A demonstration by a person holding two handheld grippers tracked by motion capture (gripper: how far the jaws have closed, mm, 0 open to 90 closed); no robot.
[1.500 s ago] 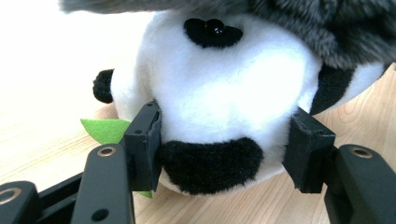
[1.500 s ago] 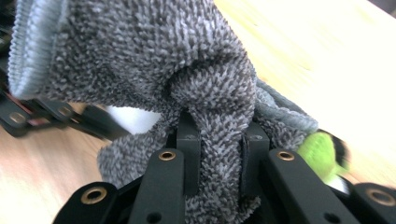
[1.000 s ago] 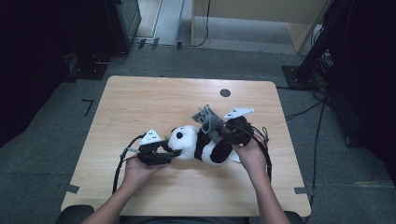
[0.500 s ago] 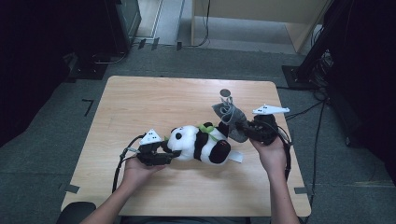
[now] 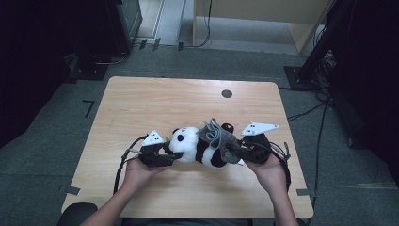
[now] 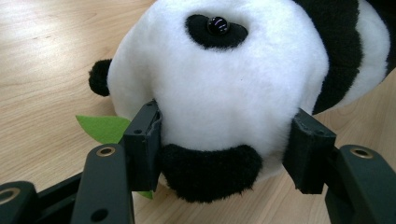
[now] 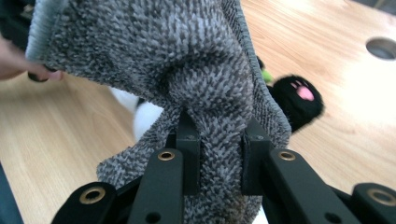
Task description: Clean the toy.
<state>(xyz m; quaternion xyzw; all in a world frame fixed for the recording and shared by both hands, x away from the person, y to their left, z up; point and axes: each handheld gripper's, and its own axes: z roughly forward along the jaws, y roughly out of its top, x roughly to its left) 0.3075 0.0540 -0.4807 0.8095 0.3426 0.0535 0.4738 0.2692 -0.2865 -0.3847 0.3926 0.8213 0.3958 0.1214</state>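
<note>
A black-and-white plush panda point(image 5: 200, 146) lies on its side on the wooden table point(image 5: 155, 99). My left gripper point(image 5: 165, 157) is shut on the panda's head point(image 6: 219, 79), one pad pressed into each side of it. A green felt leaf point(image 6: 102, 127) pokes out beside the left pad. My right gripper point(image 5: 234, 151) is shut on a bunched grey cloth point(image 5: 217, 135), held over the panda's body. In the right gripper view the grey cloth point(image 7: 187, 60) is pinched between the jaws, and a black paw with a pink pad point(image 7: 299, 95) shows behind it.
A round cable hole point(image 5: 227, 93) sits near the table's far edge. Cables trail from both grippers across the table's near part. Dark floor and equipment stands surround the table.
My right gripper swung out to the right with the grey cloth, then came back left and brought the cloth over the panda. The left gripper stayed on the head.
</note>
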